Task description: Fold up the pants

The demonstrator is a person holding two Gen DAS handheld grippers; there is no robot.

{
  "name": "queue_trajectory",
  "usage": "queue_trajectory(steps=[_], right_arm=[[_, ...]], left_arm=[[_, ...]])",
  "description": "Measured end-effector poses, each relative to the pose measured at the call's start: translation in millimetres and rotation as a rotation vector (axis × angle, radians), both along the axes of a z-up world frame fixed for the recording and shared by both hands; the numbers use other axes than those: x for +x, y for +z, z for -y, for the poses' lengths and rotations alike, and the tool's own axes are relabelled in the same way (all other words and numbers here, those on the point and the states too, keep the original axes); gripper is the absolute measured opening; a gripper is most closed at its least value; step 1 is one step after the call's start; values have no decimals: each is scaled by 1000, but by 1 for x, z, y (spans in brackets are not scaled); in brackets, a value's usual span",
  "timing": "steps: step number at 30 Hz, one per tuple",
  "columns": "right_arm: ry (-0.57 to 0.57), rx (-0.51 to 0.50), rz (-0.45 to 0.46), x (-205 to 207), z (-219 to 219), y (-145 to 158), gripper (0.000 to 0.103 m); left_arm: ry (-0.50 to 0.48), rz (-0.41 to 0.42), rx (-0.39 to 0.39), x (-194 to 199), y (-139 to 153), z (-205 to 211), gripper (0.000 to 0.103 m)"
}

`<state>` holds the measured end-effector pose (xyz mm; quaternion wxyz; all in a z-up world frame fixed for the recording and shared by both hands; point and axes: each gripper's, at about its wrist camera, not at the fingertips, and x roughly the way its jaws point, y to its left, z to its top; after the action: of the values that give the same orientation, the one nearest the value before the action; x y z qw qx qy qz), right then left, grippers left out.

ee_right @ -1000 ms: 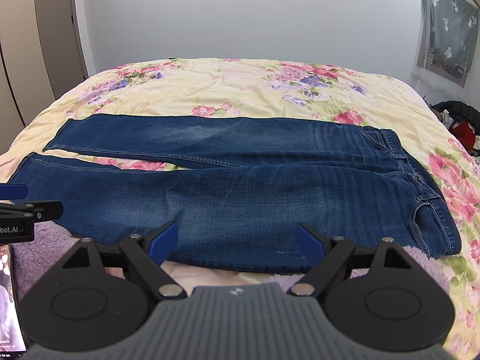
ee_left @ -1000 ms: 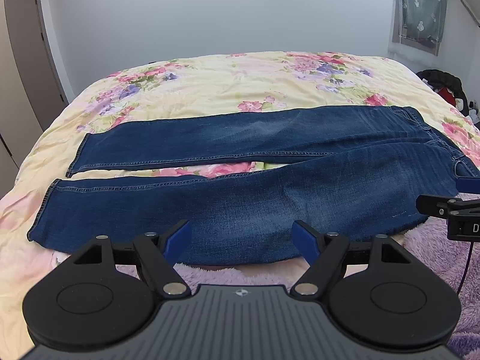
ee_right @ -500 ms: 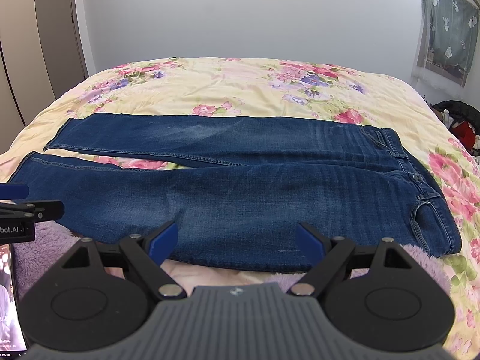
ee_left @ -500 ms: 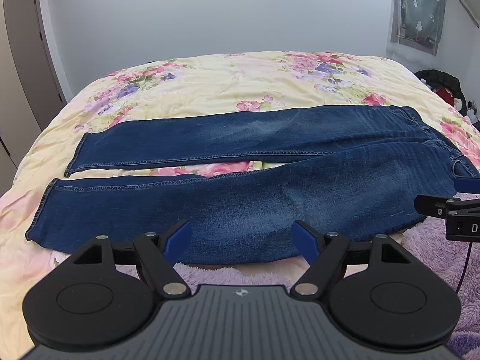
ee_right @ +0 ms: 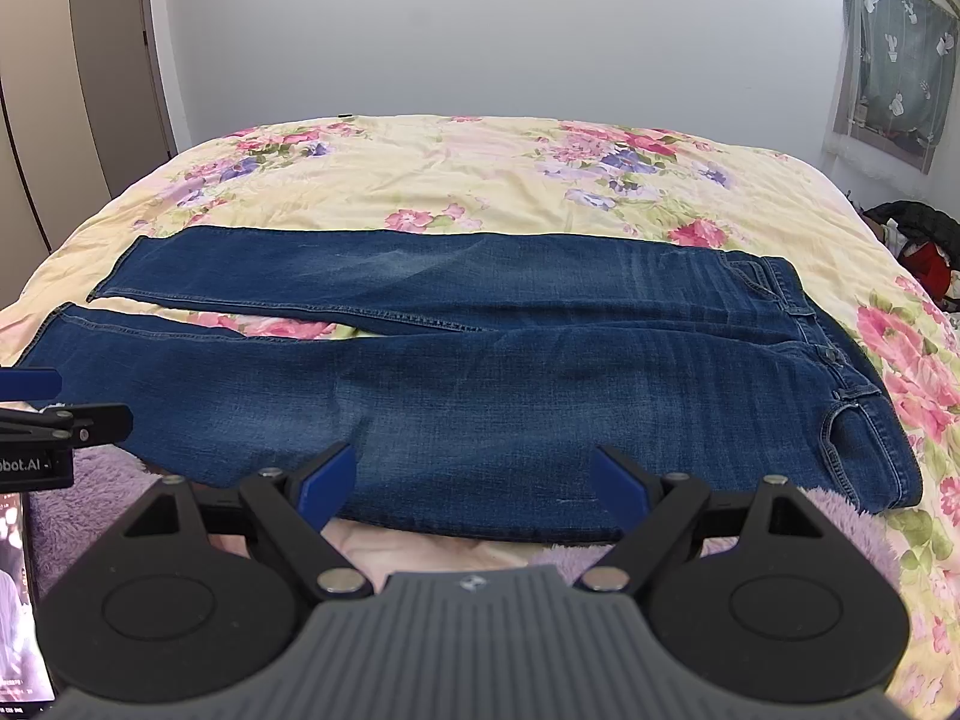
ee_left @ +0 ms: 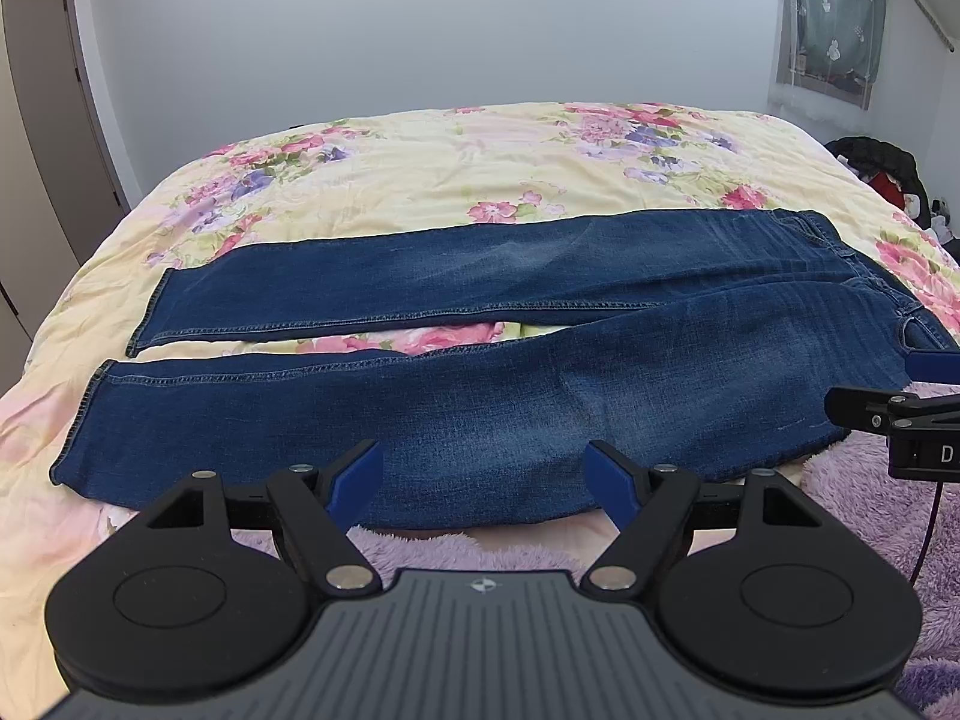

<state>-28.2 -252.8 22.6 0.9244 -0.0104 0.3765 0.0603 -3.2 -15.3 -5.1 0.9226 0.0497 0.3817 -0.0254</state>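
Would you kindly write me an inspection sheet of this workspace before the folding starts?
Surface: bed with floral quilt; purple fleece along near edge.
Job's things: jeans spread flat, unfolded, legs slightly apart, waistband to the right.
Clutter: phone screen at left edge.
Grippers: left tool and right tool open, empty, above the jeans' near edge.
Cables: black cable below right tool.
Surroundings: curtain, dark clothes pile, doors left.
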Motion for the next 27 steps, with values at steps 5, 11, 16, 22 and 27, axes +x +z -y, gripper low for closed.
queue_trajectory(steps=[5,11,16,22,27], right_arm=[[0,-1,0,-1,-1,0,82],[2,-1,-1,-2,-2,2,82],[2,0,-2,-3,-3,3,82],[3,0,-2,-3,-3,3,82],[2,0,-3,-3,-3,3,82]], left_arm=[[-3,1,-4,1,3,-8,89],[-1,0,-4,1,3,-8,89],[-2,0,-3,1,2,-8,89],[-2,2,-5,1,3,-8,89],[-4,1,-5,1,4,-8,89]])
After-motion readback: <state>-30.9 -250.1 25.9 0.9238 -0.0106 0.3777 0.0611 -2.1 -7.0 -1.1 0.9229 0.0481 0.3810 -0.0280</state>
